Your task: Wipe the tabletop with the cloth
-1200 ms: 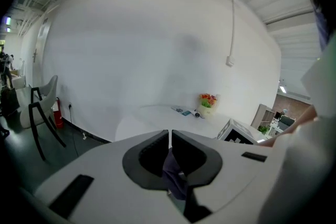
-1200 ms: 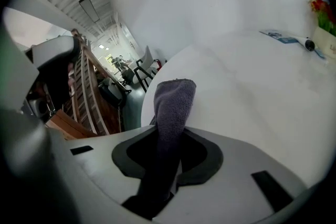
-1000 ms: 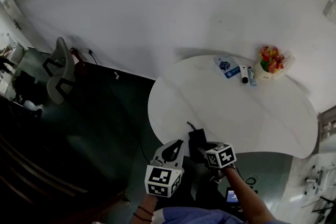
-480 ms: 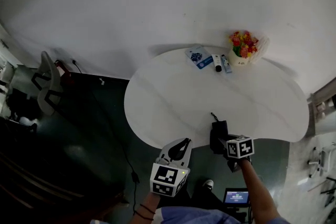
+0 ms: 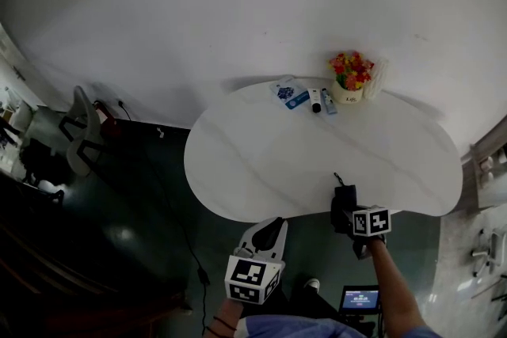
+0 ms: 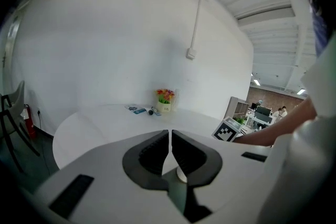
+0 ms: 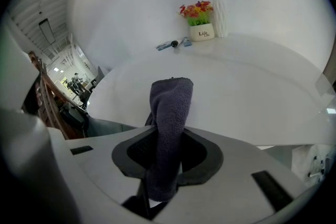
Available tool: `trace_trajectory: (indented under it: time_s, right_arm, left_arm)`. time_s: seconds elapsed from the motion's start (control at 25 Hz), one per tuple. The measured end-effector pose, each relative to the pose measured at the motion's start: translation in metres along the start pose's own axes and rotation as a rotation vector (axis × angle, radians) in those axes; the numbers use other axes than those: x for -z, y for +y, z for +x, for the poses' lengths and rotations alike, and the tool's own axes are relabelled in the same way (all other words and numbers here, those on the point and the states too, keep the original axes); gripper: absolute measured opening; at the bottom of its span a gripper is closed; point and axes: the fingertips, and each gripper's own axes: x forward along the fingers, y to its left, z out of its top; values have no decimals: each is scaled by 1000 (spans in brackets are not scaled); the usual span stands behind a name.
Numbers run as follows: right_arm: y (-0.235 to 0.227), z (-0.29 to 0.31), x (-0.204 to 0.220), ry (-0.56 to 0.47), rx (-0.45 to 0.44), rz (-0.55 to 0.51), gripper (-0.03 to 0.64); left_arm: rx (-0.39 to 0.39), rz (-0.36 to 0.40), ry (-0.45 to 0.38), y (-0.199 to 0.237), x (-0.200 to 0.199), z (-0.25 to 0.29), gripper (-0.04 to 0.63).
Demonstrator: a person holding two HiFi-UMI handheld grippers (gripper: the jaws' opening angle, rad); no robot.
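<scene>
Cloth (image 7: 169, 123) now at near edge of tabletop (image 5: 317, 158).
Pinched in right gripper (image 5: 348, 211), shifted rightward; left gripper (image 6: 169, 147) pressed together, empty. Wiping probably next.

**Q:** State of the left gripper (image 5: 269, 229)?

**A:** Held low on the person's left, pointing forward. Its jaws are closed against each other with only a hairline slit between the pads and nothing held. Its marker cube (image 5: 250, 279) faces up toward the head camera. The left wrist (image 5: 222, 322) is barely in frame, with dark bands around it.

**Q:** And the right gripper (image 5: 347, 211)?

**A:** Further forward and well apart from the left. Its jaws are clamped on the dark cloth (image 7: 169, 107) (a fold stands up past the jaw tips). The right forearm (image 5: 390, 281) is bare and extends forward from the lower edge of the head view.
</scene>
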Motion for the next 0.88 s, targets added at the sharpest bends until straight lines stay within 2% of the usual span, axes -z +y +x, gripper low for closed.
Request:
trace_trajectory:
  time_s: [0.16, 0.48, 0.88]
  right_arm:
    - [-3, -18, 2, -36, 2, -21, 100]
    - [38, -90, -7, -228, -157, -56, 100]
    - [64, -190, 35, -362, -210, -74, 100]
  left_arm:
    - [-40, 3, -13, -19, 5, -14, 26]
    - [-87, 14, -49, -61, 14, -39, 26]
    - [-65, 50, -71, -124, 23, -61, 26]
